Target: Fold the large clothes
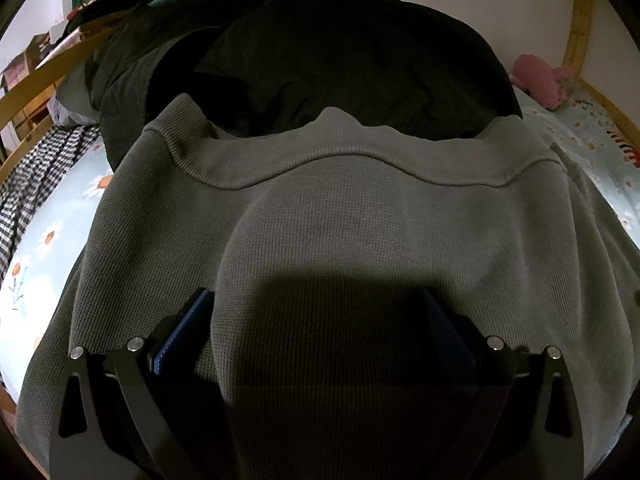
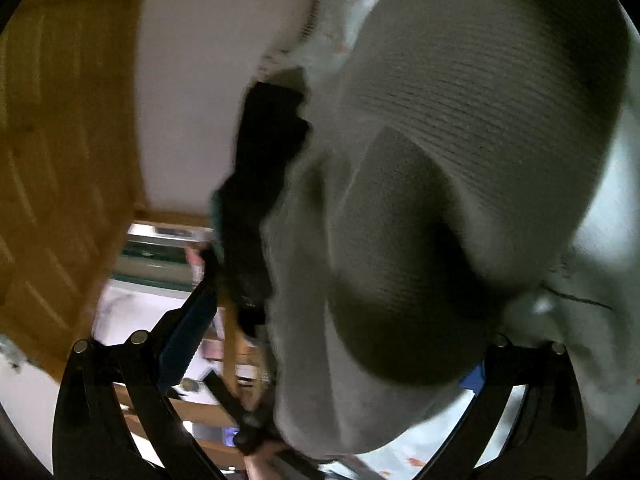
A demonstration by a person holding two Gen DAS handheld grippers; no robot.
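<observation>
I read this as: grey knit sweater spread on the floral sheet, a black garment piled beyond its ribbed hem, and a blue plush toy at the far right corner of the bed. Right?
One thing is off: the plush toy is pink, not blue, as the left wrist view shows. The grey knit sweater does lie on the floral sheet, with the black garment beyond its ribbed hem.

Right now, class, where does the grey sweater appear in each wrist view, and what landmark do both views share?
Left wrist: the grey sweater fills the lower centre, spread on the bed, draped over the left gripper.
Right wrist: it fills the centre and right, blurred, bunched between the right gripper fingers.
Shared landmark: the black garment beside the sweater.
</observation>
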